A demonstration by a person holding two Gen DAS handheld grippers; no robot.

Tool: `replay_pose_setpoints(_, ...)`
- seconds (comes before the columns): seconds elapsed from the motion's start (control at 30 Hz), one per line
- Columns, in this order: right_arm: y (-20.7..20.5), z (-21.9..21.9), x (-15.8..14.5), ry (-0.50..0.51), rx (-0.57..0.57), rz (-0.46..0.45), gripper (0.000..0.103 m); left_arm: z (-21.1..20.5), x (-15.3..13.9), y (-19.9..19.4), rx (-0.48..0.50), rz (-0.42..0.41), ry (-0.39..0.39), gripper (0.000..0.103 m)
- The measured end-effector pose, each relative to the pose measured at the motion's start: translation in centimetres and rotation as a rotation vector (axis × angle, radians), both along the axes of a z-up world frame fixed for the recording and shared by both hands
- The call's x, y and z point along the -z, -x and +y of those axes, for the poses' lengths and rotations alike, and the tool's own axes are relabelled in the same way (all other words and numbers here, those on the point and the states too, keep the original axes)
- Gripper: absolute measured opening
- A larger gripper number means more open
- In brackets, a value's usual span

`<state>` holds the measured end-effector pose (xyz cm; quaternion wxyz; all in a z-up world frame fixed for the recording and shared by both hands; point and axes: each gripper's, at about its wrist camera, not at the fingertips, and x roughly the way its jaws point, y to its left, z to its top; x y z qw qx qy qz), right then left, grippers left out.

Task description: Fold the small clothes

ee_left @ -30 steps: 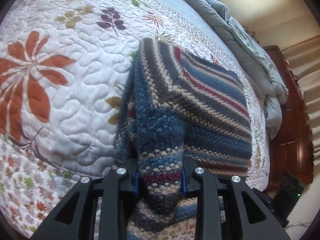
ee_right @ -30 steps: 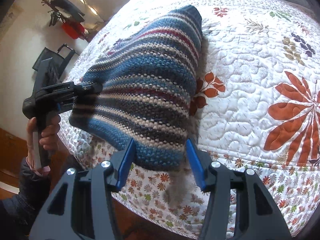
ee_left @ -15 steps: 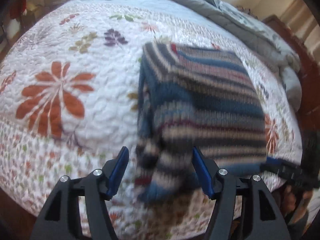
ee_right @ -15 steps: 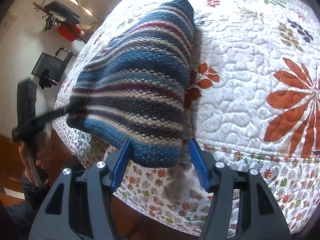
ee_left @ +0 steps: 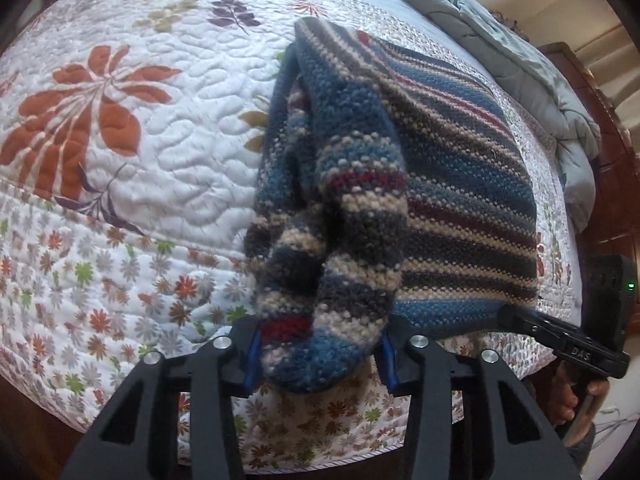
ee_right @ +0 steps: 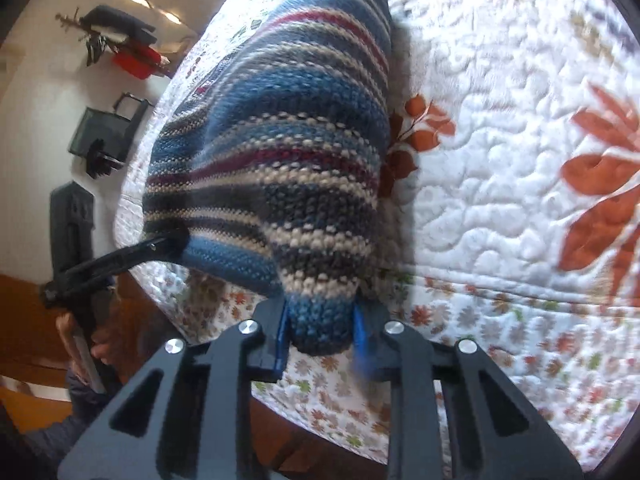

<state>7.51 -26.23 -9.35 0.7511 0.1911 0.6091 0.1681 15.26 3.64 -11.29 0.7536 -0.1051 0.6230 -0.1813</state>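
Observation:
A striped knit sweater (ee_left: 452, 184) in blue, grey, cream and dark red lies near the bed's front edge on a white floral quilt (ee_left: 168, 168). My left gripper (ee_left: 318, 354) is shut on a bunched near corner of the sweater. My right gripper (ee_right: 320, 328) is shut on the other near corner, and the knit (ee_right: 288, 136) stretches away from it. Each view shows the other gripper at the sweater's hem: the right one (ee_left: 520, 318), the left one (ee_right: 168, 242).
A grey-blue duvet (ee_left: 520, 64) is heaped along the far side of the bed. A dark wooden frame (ee_left: 616, 208) is at the right. Past the bed edge are wooden floor, a black chair (ee_right: 108, 132) and a red item (ee_right: 140, 60).
Both grippers have closed on the sweater's near corners; half a second ago their jaws stood open around the hem. The near edge is now bunched and lifted slightly.

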Motion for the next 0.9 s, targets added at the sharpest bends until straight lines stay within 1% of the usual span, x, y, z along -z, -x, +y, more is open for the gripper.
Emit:
replay_pose_setpoints(0.1,0.2,0.6,0.4,0.075,-0.026,0.002,0.024,-0.3,0.5,0.2,0.018,-0.005,-0.031,0.045)
replay_pose_setpoints(0.17,0.1,0.9,1.5,0.104,-0.033,0.023,0.024,-0.4,1.4,0.0,0.018,0.002,-0.042,0.047)
replay_pose_setpoints(0.2,0.1,0.9,2.0,0.108,-0.03,0.031,0.024,-0.5,1.6,0.0,0.019,-0.002,-0.05,0.049)
replay_pose_setpoints(0.23,0.1,1.0,2.4,0.11,-0.029,0.035,0.025,-0.5,1.8,0.1,0.023,-0.008,-0.064,0.054)
replay_pose_setpoints(0.33,0.0,0.5,3.0,0.085,-0.021,0.045,0.026,-0.5,2.3,0.0,0.025,0.002,-0.061,0.056)
replay_pose_setpoints(0.37,0.0,0.5,2.7,0.077,-0.03,0.038,0.028,-0.4,2.1,0.1,0.028,0.002,-0.06,0.056)
replay_pose_setpoints(0.4,0.0,0.3,2.4,0.067,-0.035,0.032,0.032,-0.3,1.7,0.2,0.031,0.0,-0.06,0.056)
replay_pose_setpoints(0.43,0.0,0.0,2.0,0.05,-0.043,0.031,0.038,-0.2,1.3,0.2,0.037,-0.003,-0.061,0.056)
replay_pose_setpoints(0.47,0.0,-0.4,1.3,0.029,-0.052,0.028,0.04,-0.1,0.5,0.2,0.048,-0.013,-0.07,0.056)
replay_pose_setpoints(0.5,-0.1,-1.0,0.4,0.015,-0.052,0.014,0.042,0.2,-0.4,0.2,0.061,-0.033,-0.083,0.058)
replay_pose_setpoints(0.57,-0.4,-2.2,-1.3,0.006,-0.048,-0.019,0.049,1.0,-2.0,-0.1,0.071,-0.075,-0.104,0.075)
replay_pose_setpoints(0.6,-0.7,-2.7,-2.2,0.0,-0.043,-0.035,0.056,1.6,-2.6,-0.3,0.067,-0.089,-0.099,0.078)
replay_pose_setpoints(0.63,-1.4,-3.5,-3.3,-0.012,-0.035,-0.055,0.058,2.3,-3.4,-0.7,0.061,-0.099,-0.074,0.079)
replay_pose_setpoints(0.67,-1.9,-3.9,-3.9,-0.02,-0.032,-0.065,0.058,2.8,-3.8,-1.1,0.055,-0.101,-0.056,0.079)
replay_pose_setpoints(0.73,-4.2,-4.9,-5.2,-0.028,-0.011,-0.08,0.059,3.3,-4.6,-2.6,0.029,-0.11,-0.046,0.079)
replay_pose_setpoints(0.77,-5.1,-5.0,-5.6,-0.021,-0.005,-0.087,0.06,3.2,-5.0,-3.8,0.013,-0.12,-0.057,0.079)
replay_pose_setpoints(0.8,-6.2,-5.1,-5.9,-0.009,0.001,-0.093,0.061,3.0,-5.4,-4.9,0.009,-0.126,-0.047,0.079)
replay_pose_setpoints(0.87,-9.0,-4.9,-6.4,0.002,0.003,-0.094,0.066,2.4,-5.7,-7.3,-0.006,-0.118,-0.003,0.079)
replay_pose_setpoints(0.9,-10.2,-4.7,-6.5,-0.005,-0.001,-0.09,0.067,2.1,-5.5,-8.3,-0.005,-0.111,0.003,0.079)
